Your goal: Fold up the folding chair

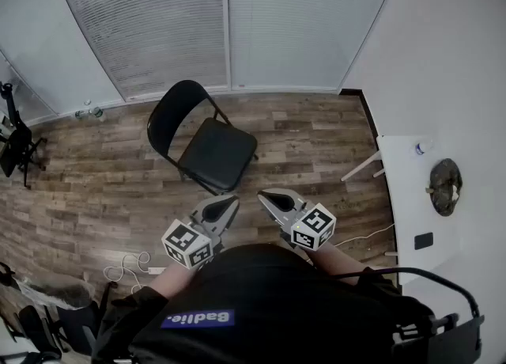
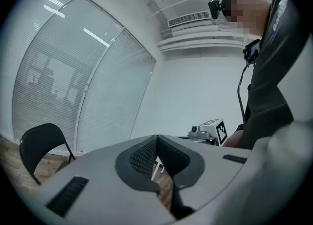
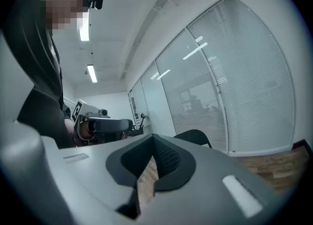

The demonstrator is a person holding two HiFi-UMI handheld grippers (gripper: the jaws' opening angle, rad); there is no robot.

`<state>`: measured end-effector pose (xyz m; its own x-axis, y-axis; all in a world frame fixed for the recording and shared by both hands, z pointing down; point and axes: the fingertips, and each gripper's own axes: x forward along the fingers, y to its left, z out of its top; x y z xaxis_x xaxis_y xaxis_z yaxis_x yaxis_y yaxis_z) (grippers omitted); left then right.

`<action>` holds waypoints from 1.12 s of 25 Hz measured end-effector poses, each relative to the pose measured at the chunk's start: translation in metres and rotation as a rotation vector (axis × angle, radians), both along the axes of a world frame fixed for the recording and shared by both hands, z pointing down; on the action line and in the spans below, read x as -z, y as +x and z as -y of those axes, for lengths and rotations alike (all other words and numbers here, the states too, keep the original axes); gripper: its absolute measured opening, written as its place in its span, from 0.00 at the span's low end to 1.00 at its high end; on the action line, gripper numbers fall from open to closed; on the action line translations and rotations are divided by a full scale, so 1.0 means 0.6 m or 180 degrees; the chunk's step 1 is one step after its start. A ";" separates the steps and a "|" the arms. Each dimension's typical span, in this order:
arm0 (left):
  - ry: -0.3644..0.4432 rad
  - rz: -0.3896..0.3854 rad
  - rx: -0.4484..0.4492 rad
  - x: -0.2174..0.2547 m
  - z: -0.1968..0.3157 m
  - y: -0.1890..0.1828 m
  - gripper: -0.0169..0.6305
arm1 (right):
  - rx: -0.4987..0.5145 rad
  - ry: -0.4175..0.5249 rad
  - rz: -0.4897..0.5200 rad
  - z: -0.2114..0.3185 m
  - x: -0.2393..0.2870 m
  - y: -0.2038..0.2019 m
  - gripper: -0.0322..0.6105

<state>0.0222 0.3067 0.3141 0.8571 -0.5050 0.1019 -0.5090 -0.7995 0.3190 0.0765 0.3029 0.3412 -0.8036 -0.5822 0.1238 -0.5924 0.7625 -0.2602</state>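
The folding chair (image 1: 207, 145) stands open on the wooden floor (image 1: 103, 172) in the middle of the head view, its black seat flat and turned toward the lower right, its rounded backrest rising toward the upper left in front of the pale window blinds (image 1: 158, 22). Below it in the frame, the 2 grippers are held side by side close to the person's dark top (image 1: 261, 307), both aimed up the picture at the chair and both clear of it. The left gripper (image 1: 229, 199) sits lower left of centre with its marker cube behind it; its own view shows the 2 ribbed dark pads pressed together at the tips with nothing between them, so it is clenched and empty. In that view the chair's backrest appears at the lower left edge, well beyond the jaws. The right gripper (image 1: 266, 195) sits just right of the left one, and its view likewise shows the jaws closed tip to tip on nothing, with the top of the chair's backrest peeking over the right jaw at centre right. Along the right edge of the head view a white table (image 1: 403, 188) carries a dark round object (image 1: 445, 186). A white cable (image 1: 126, 263) lies coiled on the floor at lower left, and a black stand (image 1: 16, 137) occupies the left edge.
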 end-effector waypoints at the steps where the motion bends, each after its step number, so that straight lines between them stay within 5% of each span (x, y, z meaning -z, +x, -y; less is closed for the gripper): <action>1: 0.0002 0.0006 0.0007 0.001 0.000 -0.001 0.03 | 0.0000 -0.0004 0.0000 0.000 0.000 0.000 0.05; 28: 0.0023 0.0050 0.0215 0.004 0.024 0.021 0.03 | 0.0093 -0.0090 0.0076 0.023 -0.011 0.028 0.05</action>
